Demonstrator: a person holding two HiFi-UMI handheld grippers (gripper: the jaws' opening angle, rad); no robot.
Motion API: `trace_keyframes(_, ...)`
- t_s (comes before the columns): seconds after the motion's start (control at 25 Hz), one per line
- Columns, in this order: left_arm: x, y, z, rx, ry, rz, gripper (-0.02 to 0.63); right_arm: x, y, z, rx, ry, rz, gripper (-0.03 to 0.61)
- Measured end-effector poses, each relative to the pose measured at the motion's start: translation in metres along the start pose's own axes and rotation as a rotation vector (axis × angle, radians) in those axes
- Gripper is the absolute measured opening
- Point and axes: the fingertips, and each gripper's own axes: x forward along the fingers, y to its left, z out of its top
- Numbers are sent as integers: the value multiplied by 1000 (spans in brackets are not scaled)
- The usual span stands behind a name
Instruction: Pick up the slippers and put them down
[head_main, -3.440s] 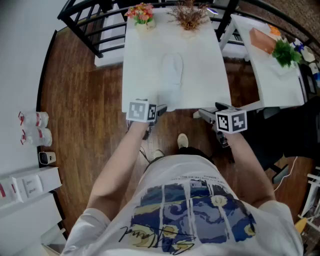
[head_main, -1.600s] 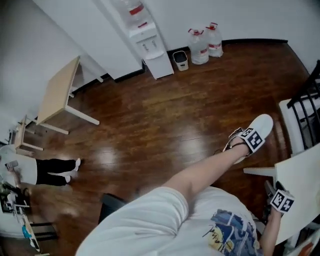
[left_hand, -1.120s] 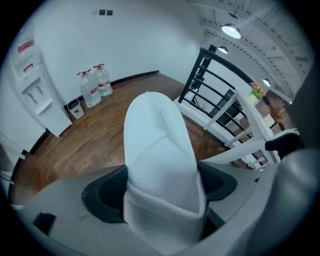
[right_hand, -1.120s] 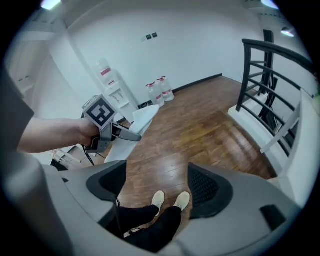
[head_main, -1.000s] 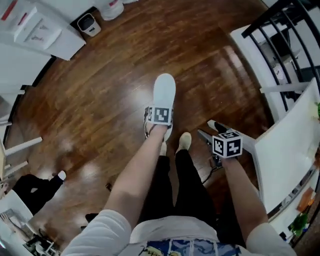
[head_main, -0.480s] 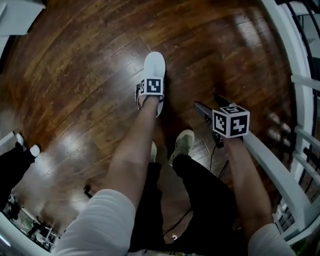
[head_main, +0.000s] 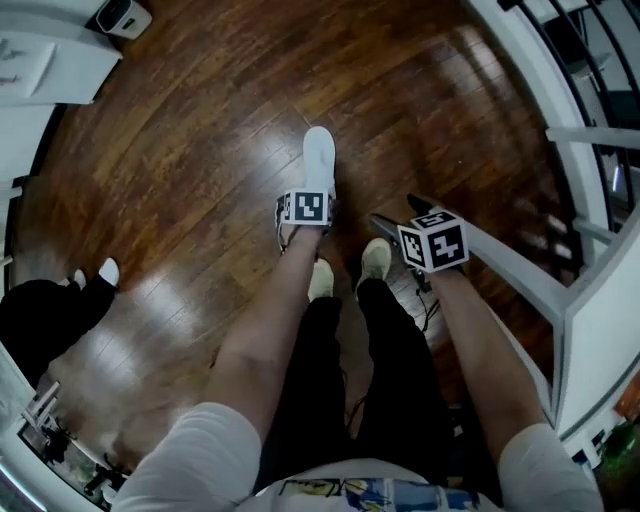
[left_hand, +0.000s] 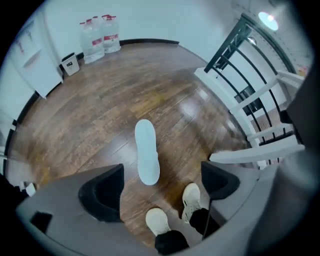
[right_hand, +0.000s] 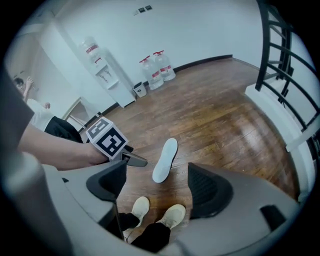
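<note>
From the head view, the white slipper (head_main: 319, 158) lies on the brown wooden floor (head_main: 200, 150), just ahead of my shoes (head_main: 321, 278), its long side pointing away from me. My left gripper (head_main: 305, 206) hangs over the slipper's near end, and my right gripper (head_main: 398, 213) is held beside it, over bare floor. A white railing (head_main: 520, 270) runs along my right, and another person in black (head_main: 45, 310) is at the far left edge. In the left gripper view, the jaws of the left gripper (left_hand: 160, 185) are spread wide and grasp nothing. The slipper (left_hand: 147, 152) shows on the floor between them, flat on the boards, with my shoes (left_hand: 159, 220) below it. Water bottles (left_hand: 98, 41) stand by the far wall. In the right gripper view, the jaws of the right gripper (right_hand: 157, 185) are also released and empty. Past them the slipper (right_hand: 165, 160) rests on the floor, and the left gripper (right_hand: 134, 160) reaches in from the left, its tip near the slipper's side.
</note>
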Motion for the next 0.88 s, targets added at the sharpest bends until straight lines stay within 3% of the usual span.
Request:
trace_keyframes(0.08, -80, -11, -10, 42, 10, 20, 479, -62, 33, 6, 0, -2, 2, 405)
trace_keyframes(0.2, -206, -44, -28, 83, 2, -26, 477, -168, 83, 4, 10, -23, -19, 405)
trace_keyframes(0.4, -410, -90, -23, 310, -138, -67, 477, -347, 150, -1, 100, -159, -157, 405)
trace_keyframes(0.56, -527, -150, -36, 465, -240, -127, 477, -466, 183, -27, 184, -302, -217, 405)
trace_keyframes(0.64, -562, -200, -60, 528, -251, -174, 477, -524, 179, -72, 241, -366, -252, 405)
trace_keyframes(0.88, -617, -412, -112, 774, -295, -274, 477, -688, 111, -272, 503, -500, -416, 405)
